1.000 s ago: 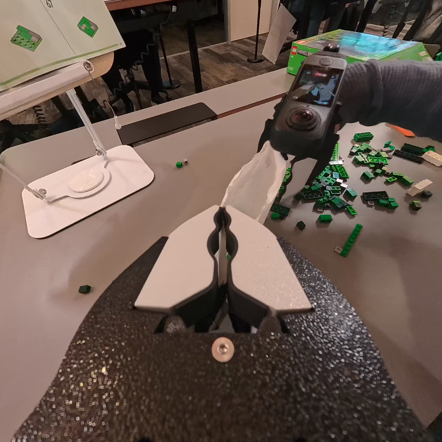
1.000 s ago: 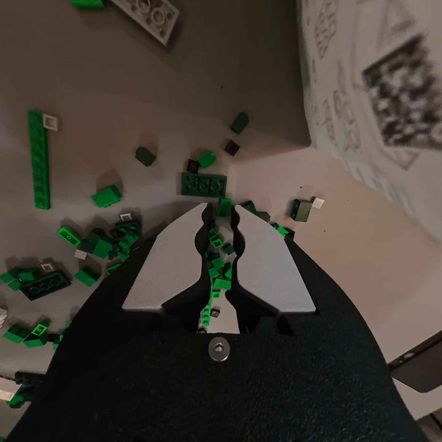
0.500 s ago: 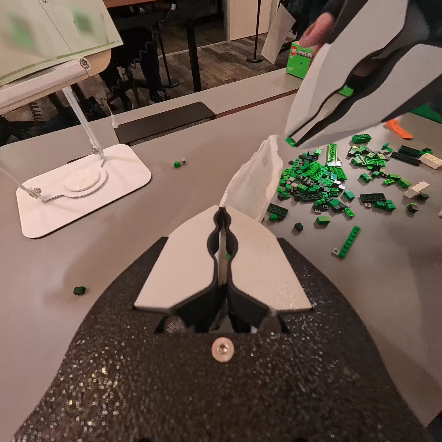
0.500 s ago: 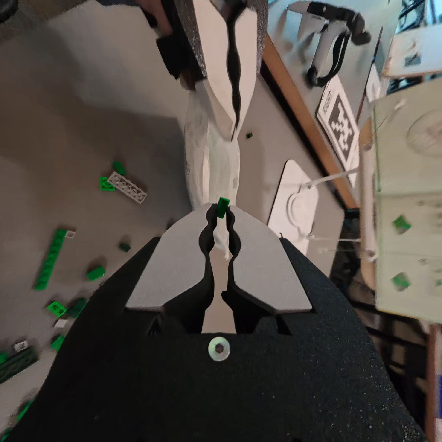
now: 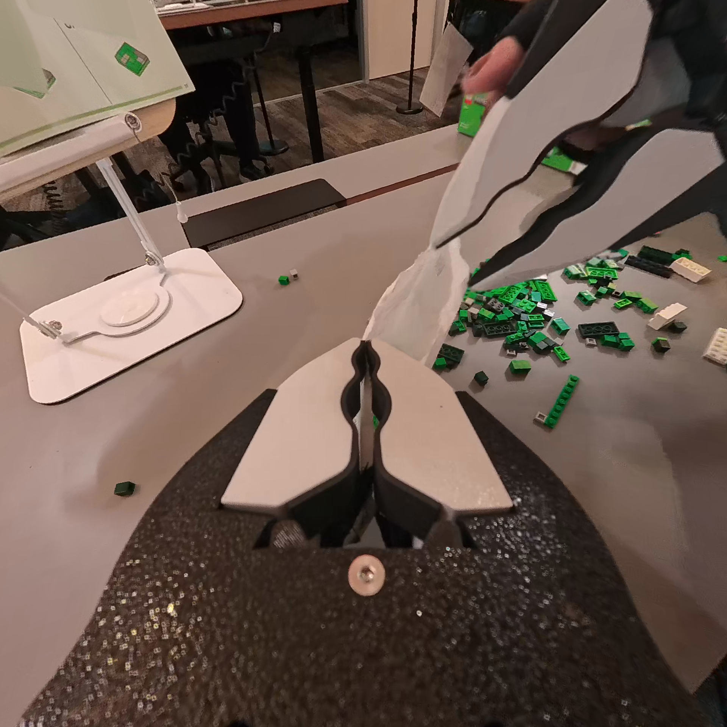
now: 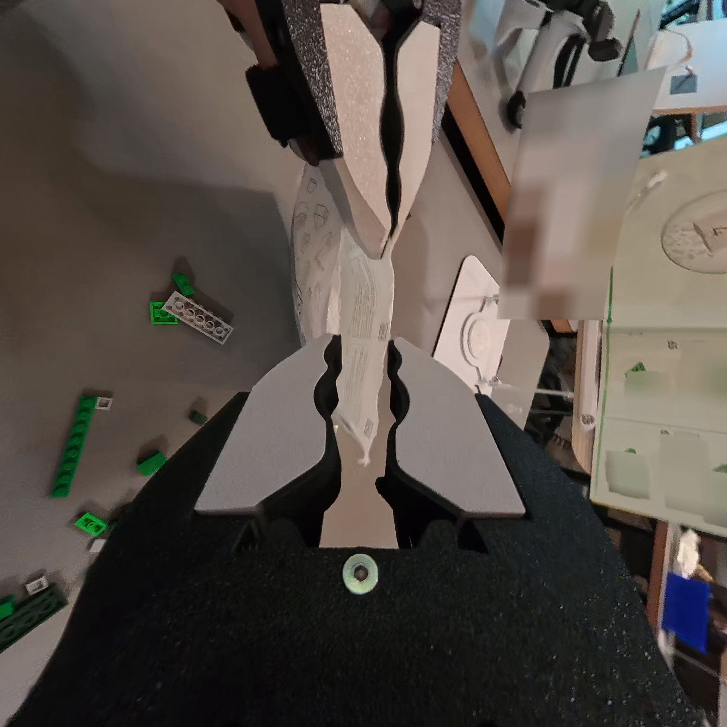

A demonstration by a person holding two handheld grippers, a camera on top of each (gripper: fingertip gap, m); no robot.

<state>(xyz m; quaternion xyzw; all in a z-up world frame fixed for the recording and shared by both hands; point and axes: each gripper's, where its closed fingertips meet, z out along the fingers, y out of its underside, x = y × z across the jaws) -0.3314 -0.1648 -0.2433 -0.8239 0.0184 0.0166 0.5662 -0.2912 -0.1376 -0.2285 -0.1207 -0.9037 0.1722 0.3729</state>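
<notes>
A: Grey table (image 5: 130, 440) filling most of both views; dim room behind, wood-look floor (image 5: 354, 102), dark table legs and a coiled cable past the far edge; black inset panel (image 5: 263, 208) along that far edge.

B: Biggest item on top?

A: White stand base (image 5: 130, 314) at far left, thin arms rising to an open instruction booklet (image 5: 90, 59) with green brick pictures; green box (image 5: 474, 114) far right at the back, mostly hidden.

B: Grippers?

A: Left gripper (image 5: 366, 346) pinched fully together on one end of a white paper bag (image 5: 417, 310); bag lifted off the table, stretched up and away; right gripper (image 6: 362, 346) parted a little, other end of the bag (image 6: 362, 354) hanging between the tips; contact on either side unclear; bare fingers (image 5: 488, 67) behind it, blurred.

B: Bag detail?

A: Crumpled, small grey print down its length; torn tip dangling inside the right jaws.

B: Small stuff?

A: Heap of green bricks (image 5: 527, 314) right of the bag, a few white and dark ones mixed in; long green plate (image 5: 562, 401) lying apart nearer; lone dark green piece (image 5: 124, 488) near left; tiny green-and-grey pair (image 5: 288, 277) beside the stand base.
</notes>
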